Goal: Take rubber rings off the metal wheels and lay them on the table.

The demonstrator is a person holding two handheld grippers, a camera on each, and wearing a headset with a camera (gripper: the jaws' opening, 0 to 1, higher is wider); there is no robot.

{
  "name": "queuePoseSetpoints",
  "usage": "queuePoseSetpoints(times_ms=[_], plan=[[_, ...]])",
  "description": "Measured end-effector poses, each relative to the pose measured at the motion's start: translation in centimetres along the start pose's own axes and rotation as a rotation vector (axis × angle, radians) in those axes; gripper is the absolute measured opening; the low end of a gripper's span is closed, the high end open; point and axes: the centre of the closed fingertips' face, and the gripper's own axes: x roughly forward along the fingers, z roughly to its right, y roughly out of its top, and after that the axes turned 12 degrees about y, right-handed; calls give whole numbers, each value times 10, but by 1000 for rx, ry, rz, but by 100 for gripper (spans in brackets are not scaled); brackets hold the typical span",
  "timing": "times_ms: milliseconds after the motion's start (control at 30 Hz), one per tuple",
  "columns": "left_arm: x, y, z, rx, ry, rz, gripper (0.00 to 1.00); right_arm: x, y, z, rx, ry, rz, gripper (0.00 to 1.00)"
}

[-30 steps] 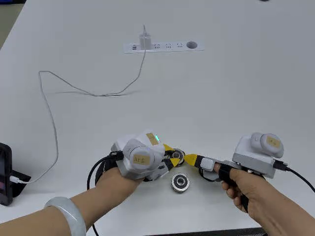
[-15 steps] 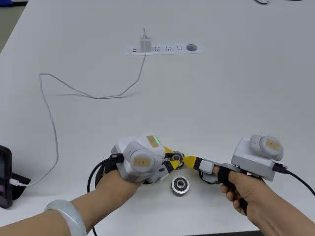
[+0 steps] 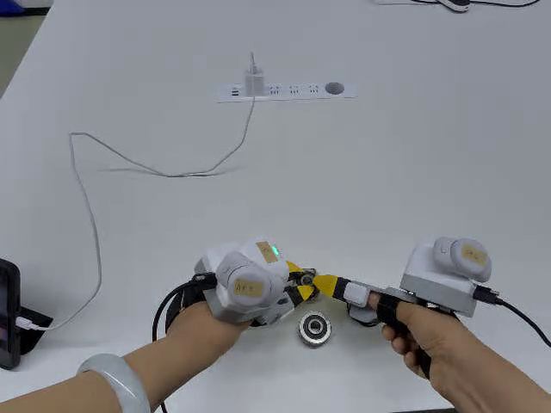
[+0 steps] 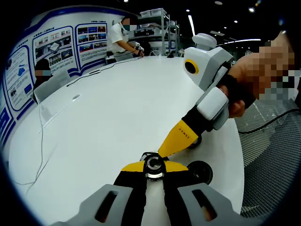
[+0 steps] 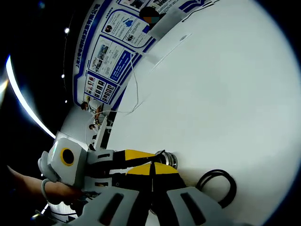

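Observation:
My left gripper (image 4: 153,165) is shut on a small metal wheel (image 4: 153,163), which it holds just above the white table (image 3: 362,172). My right gripper (image 5: 153,168) comes in from the opposite side with its yellow jaws shut on the black rubber ring (image 5: 162,153) at that wheel's rim (image 5: 170,160). In the head view the two grippers (image 3: 301,284) (image 3: 322,281) meet tip to tip at the wheel (image 3: 308,276). A second wheel (image 3: 315,328) lies flat on the table just in front of them. A loose rubber ring (image 5: 216,186) lies on the table beside the right gripper.
A white power strip (image 3: 284,89) lies further back, and its plugged-in cable (image 3: 86,206) runs left to a dark phone (image 3: 9,314) at the table's left edge. A person stands at the table's far end (image 4: 120,40).
Both grippers, with the held wheel between them, have drawn slightly up and away from the wheel lying on the table. Both stay shut.

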Motion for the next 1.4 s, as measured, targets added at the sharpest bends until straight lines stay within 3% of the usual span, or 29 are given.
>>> queuePoseSetpoints(times_ms=[200,267,333,533,1400], plan=[[0,0,0,1,-1,2,13,-4,-3,-7,-1,43,-9,1],[0,0,0,1,-1,2,13,-4,1,-11,15,62,26,1],[0,0,0,2,-2,0,13,-7,3,-2,-5,14,24,1],[0,1,0,9,-4,6,13,-8,4,10,3,-47,21,1],[-7,4,0,19,1,59,25,-6,4,11,2,-53,22,2]])
